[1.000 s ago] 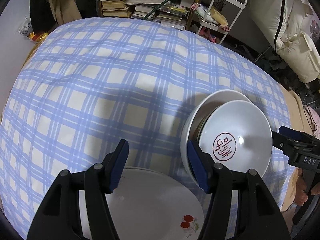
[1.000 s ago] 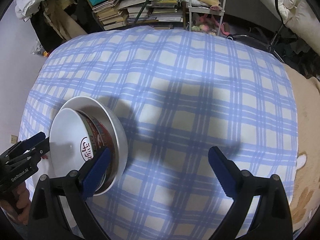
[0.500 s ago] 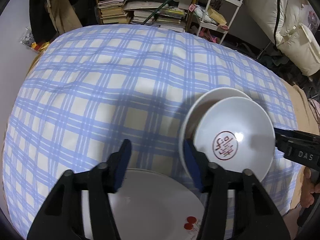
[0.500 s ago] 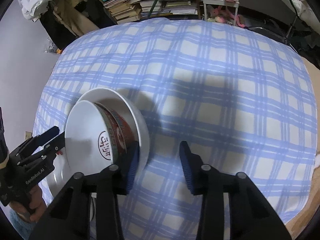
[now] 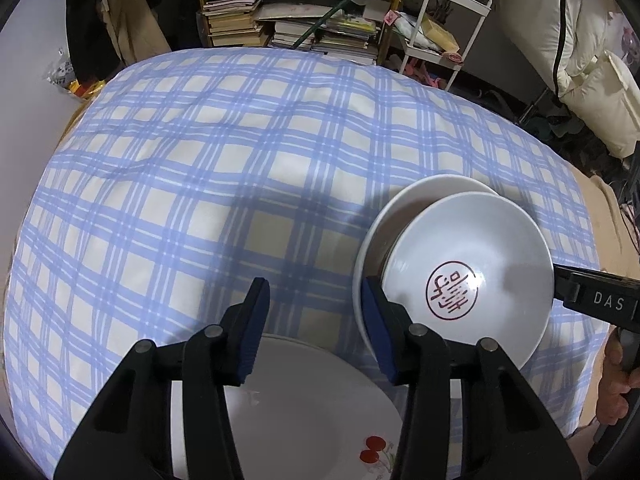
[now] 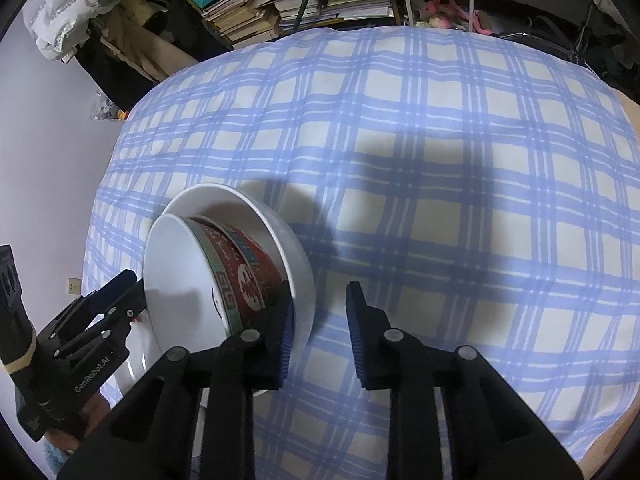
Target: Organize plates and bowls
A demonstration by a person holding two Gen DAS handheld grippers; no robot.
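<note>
White shallow dish [image 6: 224,200]: its rim sits between our right tool [image 6: 316,300] jaws, just closing, not yet clamped. Our left tool [image 5: 314,292], also narrowing, stands apart on nothing. Next we judge: pinch firmly, then lift.

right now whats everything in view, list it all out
bowl: 1, white inside with a red round mark, red patterned outside, nested in the dish
dish: 1, white, on the cloth under the bowl
plate: 1, white with red cherries, below the left gripper
cloth: 1, blue and cream check, covering the surface
books: stacks, mixed colours, on shelves at the back
cart: 1, white, right of the shelves
left gripper: black with blue pads, nothing between them, jaws part closed
right gripper: black with blue pads, jaws just been closing, gap empty, beside the dish rim
</note>
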